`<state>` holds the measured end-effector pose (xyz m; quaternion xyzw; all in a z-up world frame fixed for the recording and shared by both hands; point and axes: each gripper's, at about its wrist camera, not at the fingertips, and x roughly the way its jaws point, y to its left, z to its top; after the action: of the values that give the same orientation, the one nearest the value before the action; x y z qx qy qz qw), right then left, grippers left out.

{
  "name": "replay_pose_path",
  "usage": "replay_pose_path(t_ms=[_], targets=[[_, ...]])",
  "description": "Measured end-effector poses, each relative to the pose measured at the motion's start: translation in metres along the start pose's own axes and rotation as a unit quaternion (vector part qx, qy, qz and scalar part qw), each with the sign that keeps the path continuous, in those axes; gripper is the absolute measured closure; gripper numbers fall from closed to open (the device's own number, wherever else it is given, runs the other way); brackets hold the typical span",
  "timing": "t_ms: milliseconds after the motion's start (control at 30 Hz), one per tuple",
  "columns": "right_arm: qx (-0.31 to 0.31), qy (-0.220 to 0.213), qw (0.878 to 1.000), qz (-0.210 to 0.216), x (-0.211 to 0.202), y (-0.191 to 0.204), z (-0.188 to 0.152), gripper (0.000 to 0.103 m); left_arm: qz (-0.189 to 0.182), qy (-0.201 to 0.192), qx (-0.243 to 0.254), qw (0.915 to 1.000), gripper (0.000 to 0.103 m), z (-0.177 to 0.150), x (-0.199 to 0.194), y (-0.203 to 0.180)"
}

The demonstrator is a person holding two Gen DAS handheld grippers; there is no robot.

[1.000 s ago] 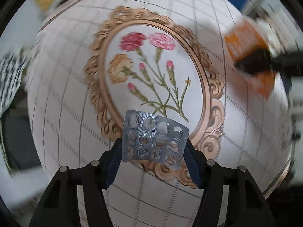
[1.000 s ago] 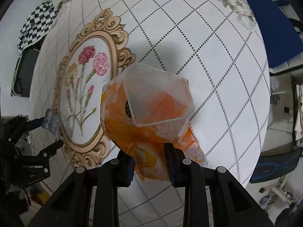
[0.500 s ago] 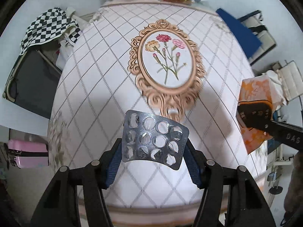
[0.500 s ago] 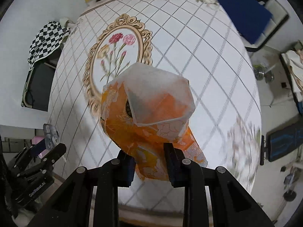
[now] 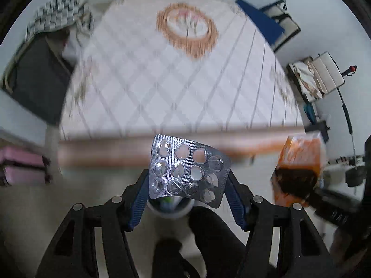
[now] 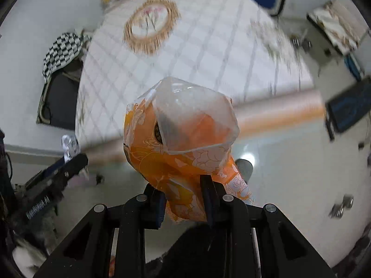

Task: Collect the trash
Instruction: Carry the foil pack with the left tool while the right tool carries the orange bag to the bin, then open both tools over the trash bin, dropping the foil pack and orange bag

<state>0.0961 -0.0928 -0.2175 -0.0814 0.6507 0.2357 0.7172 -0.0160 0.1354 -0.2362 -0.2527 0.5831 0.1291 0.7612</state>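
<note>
Floor: pale, glossy, directly under both tools. A white round container [image 5: 170, 208] sits on it below the left gripper [image 5: 187, 185], mostly hidden, something green inside; it may be a bin, but the view is too blocked to be sure.

Left gripper: blue-padded jaws at a narrow-to-middling gap, pressed on the two side edges of the blister pack [image 5: 189, 168]. The pack is silver foil with three rows of four round pockets, most burst and crumpled. Its long axis runs from about 10 to 4 o'clock, tilted down to the right; its free edge points to 12.

Right gripper [image 6: 183, 201]: jaws nearly together, pinching the lower tail of the orange wrapper [image 6: 178, 153]. The wrapper is crinkled plastic, orange with white flower outlines and a clear, faceted upper part. It stands out from the jaws towards 12 o'clock, long axis roughly 6 to 12. In the left wrist view it hangs at 3 o'clock, over the floor.

Farther out: the table edge [image 5: 116, 153], a pinkish band, blurred. The tablecloth [image 5: 162, 81] is white with a grey diamond grid and a gold oval frame [image 5: 186, 30] of flowers at 12.

Beyond: a checkered cloth [image 5: 53, 14] over a dark case at 10, a blue chair [image 5: 259, 20] at 1, and a pink case [image 5: 20, 164] at 9.
</note>
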Motion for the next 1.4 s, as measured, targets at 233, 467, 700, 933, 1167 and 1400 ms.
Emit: replay_pose_path(t_ms=[233,467,700,933,1167,1400], targets=[[0.046,0.113,0.992,0.006,0.118,-0.05,-0.095,0.075,-0.014,0.104,-0.077,0.9915,0.044,-0.078,0.11,0.048],[0.144,0.158,0.976,0.043,0.286,-0.116,-0.125,0.075,-0.027,0.14,-0.172,0.9747,0.044,-0.114,0.278,0.11],[0.194,0.162,0.966,0.057,0.441,-0.152,-0.129,0.075,-0.056,0.157,-0.212,0.9628,0.036,-0.12,0.423,0.151],[0.263,0.176,0.941,0.119,0.52,-0.169,-0.127,0.069,-0.063,0.167,-0.204,0.9625,0.01,-0.13,0.453,0.159],[0.24,0.189,0.942,0.14,0.53,-0.159,-0.126,0.028,-0.05,0.157,-0.193,0.9673,0.001,-0.134,0.437,0.166],[0.186,0.186,0.951,0.162,0.497,-0.142,-0.125,0.022,-0.007,0.139,-0.169,0.9757,0.001,-0.141,0.405,0.165]])
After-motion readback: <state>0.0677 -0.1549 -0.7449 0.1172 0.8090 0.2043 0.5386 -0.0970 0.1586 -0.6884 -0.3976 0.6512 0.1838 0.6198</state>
